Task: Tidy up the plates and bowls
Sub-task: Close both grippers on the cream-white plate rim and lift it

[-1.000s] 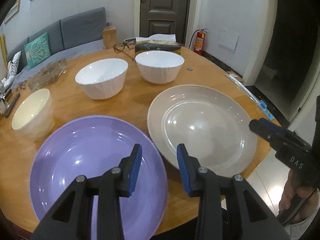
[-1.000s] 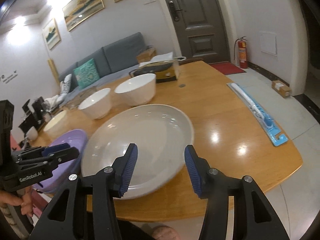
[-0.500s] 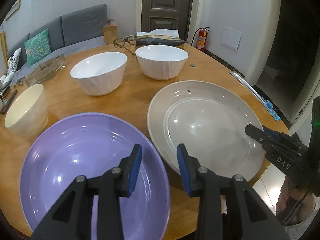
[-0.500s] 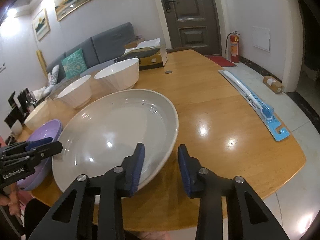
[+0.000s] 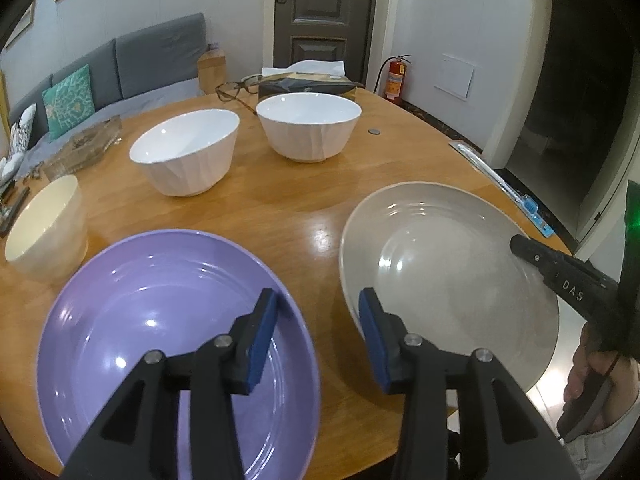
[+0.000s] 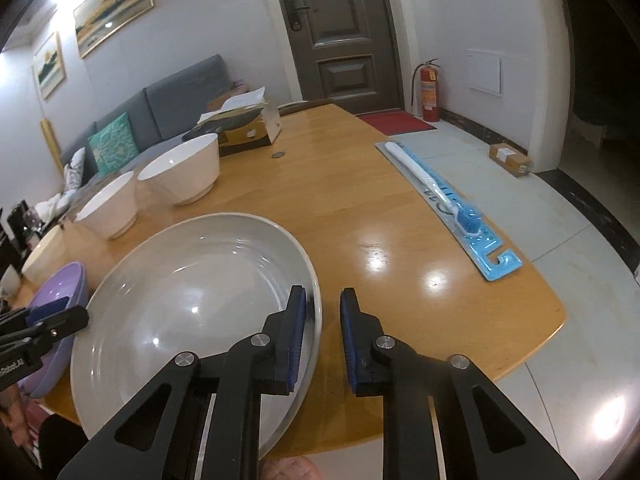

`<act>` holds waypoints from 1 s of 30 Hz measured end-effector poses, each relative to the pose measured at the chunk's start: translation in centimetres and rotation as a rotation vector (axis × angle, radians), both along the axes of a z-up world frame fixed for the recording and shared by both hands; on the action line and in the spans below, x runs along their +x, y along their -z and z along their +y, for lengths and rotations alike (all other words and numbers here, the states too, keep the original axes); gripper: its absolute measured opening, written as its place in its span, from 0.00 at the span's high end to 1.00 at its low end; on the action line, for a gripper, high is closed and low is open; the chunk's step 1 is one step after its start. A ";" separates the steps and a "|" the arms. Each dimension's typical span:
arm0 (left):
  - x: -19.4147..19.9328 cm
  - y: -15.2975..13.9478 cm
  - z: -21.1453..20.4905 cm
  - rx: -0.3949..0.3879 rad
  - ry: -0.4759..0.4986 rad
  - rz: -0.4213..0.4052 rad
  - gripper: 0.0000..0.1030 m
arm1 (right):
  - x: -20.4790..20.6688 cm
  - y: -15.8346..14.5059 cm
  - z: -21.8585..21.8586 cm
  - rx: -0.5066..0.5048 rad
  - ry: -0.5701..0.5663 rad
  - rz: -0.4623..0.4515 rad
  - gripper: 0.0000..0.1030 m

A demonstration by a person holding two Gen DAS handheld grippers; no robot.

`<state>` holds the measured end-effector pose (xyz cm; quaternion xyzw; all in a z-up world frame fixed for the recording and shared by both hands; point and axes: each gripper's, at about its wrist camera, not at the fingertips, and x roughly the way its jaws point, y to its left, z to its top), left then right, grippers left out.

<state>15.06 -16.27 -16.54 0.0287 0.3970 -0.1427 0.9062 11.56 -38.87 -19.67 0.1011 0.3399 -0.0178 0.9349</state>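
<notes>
A purple plate and a grey plate lie side by side at the near edge of the round wooden table. Behind them stand two white bowls and a cream bowl at the left. My left gripper is open, its jaws astride the purple plate's right rim. My right gripper is partly closed, its jaws astride the grey plate's right rim, with a gap still showing between the pads. The purple plate shows at the left of the right wrist view.
A tissue box, glasses and a coin lie at the table's far side. A glass ashtray sits at the left. A packaged blue toothbrush lies on the table's right edge.
My right gripper has moved onto the grey plate's right rim and its jaws have narrowed around it. My left gripper has closed in on the purple plate's rim and stays open.
</notes>
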 end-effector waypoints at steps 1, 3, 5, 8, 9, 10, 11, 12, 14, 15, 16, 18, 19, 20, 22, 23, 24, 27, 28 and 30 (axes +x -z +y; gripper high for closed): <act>-0.1 0.1 0.0 -0.002 0.001 -0.004 0.62 | 0.0 0.0 0.0 -0.003 0.001 0.000 0.88; -0.3 0.2 0.1 -0.012 0.007 -0.025 0.62 | 0.0 -0.1 0.2 -0.011 0.006 0.000 0.88; -0.4 0.4 0.2 -0.014 0.016 -0.043 0.61 | 0.0 -0.1 0.2 -0.013 0.012 0.000 0.88; -0.3 0.3 0.2 -0.025 0.010 -0.039 0.60 | 0.0 -0.1 0.1 -0.013 0.018 0.001 0.87; -0.3 0.2 0.1 -0.023 0.010 -0.038 0.60 | 0.0 -0.2 0.0 -0.016 0.021 0.002 0.87; -0.4 0.1 0.1 -0.024 0.011 -0.043 0.61 | -0.1 -0.2 0.1 -0.021 0.024 0.004 0.87; -0.5 -0.1 0.1 -0.035 0.013 -0.048 0.61 | -0.1 -0.2 0.1 -0.027 0.029 0.004 0.87; -0.5 -0.3 0.2 -0.044 0.012 -0.050 0.61 | -0.2 -0.2 0.1 -0.033 0.037 0.005 0.87; -0.5 -0.6 0.2 -0.052 0.010 -0.053 0.61 | -0.2 -0.3 -0.1 -0.034 0.044 0.006 0.87; -0.5 -0.6 0.1 -0.050 0.011 -0.054 0.61 | -0.3 -0.3 -0.2 -0.035 0.048 0.007 0.87; -0.6 -0.8 0.0 -0.046 0.013 -0.060 0.61 | -0.3 -0.3 -0.3 -0.038 0.051 0.008 0.87; -1.0 -1.3 -0.2 -0.032 0.021 -0.090 0.61 | -0.3 -0.2 -0.4 -0.034 0.045 0.010 0.87; -1.1 -1.4 -0.3 -0.023 0.021 -0.098 0.61 | -0.3 -0.2 -0.3 -0.032 0.041 0.013 0.87; -1.1 -1.5 -0.5 -0.008 0.018 -0.105 0.61 | -0.3 -0.1 -0.3 -0.032 0.041 0.013 0.87; -1.0 -1.7 -0.4 0.005 -0.001 -0.104 0.61 | -0.3 -0.2 -0.3 -0.031 0.043 0.012 0.87; -1.0 -1.8 -0.3 -0.011 0.006 -0.102 0.61 | -0.2 -0.2 -0.3 -0.031 0.043 0.012 0.87; -1.0 -1.9 -0.4 -0.027 0.018 -0.099 0.61 | -0.2 -0.2 -0.3 -0.031 0.043 0.012 0.86; -1.1 -1.8 -1.1 -0.050 0.059 -0.074 0.61 | -0.2 -0.2 -0.3 -0.026 0.042 0.012 0.87; -1.1 -1.7 -1.4 -0.062 0.072 -0.063 0.61 | -0.1 -0.2 -0.3 -0.026 0.042 0.012 0.87; -0.8 -1.1 -2.3 -0.047 0.075 -0.040 0.66 | -0.2 -0.2 -0.3 -0.025 0.042 0.011 0.87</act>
